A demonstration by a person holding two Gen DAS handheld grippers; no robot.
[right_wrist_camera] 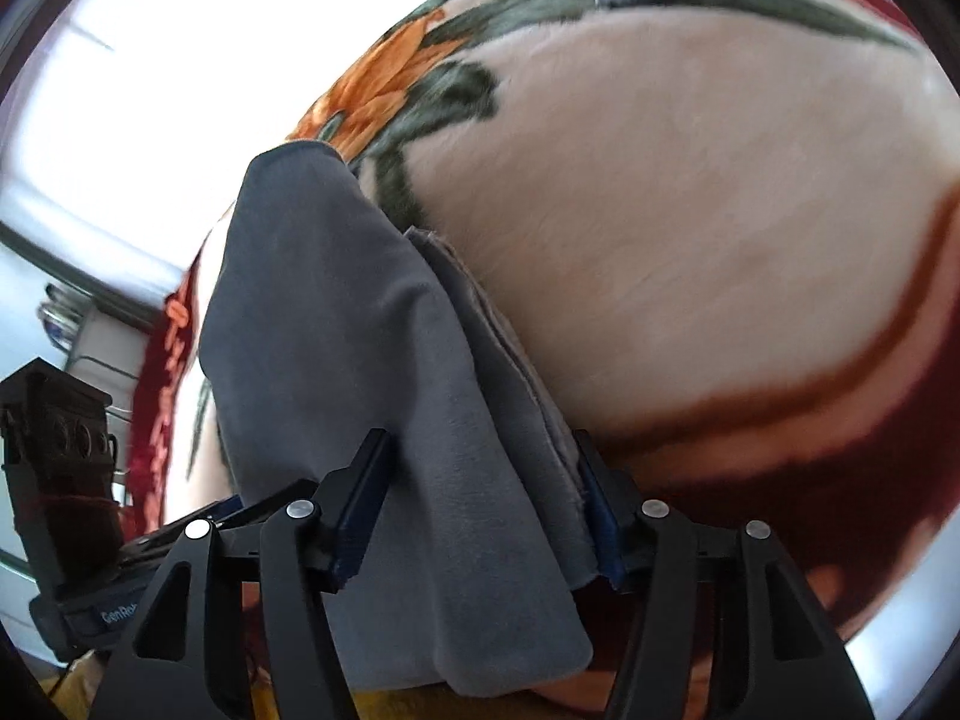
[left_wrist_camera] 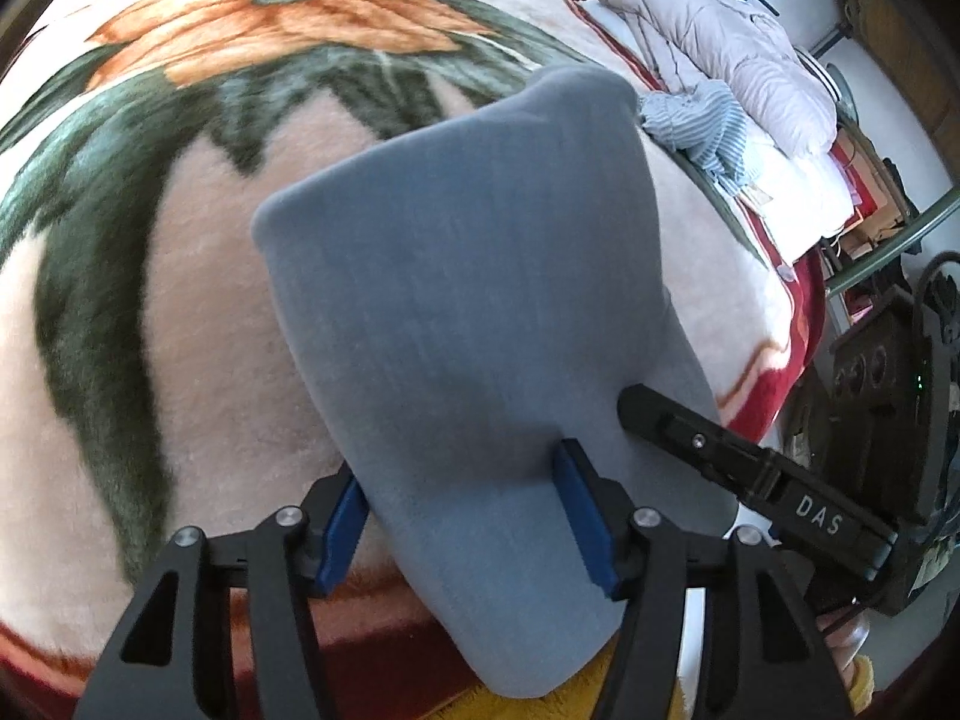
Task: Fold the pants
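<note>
Left wrist view: pants between my parted jaws.
My left gripper (left_wrist_camera: 462, 516) and right gripper (right_wrist_camera: 474, 516) both stand open, pressing nothing; the grey-blue pants (left_wrist_camera: 480, 300) lie folded lengthwise on the floral blanket (left_wrist_camera: 198, 276). Cross folds seem left.

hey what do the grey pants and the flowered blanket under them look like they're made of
The pants look like a soft matte knit, perhaps brushed cotton or fleece: no sheen, fine vertical grain, rounded folds. The blanket looks like plush synthetic fleece: a fuzzy pile that blurs the edges of its printed flower and leaves. Neither fibre can be told for sure.
</note>
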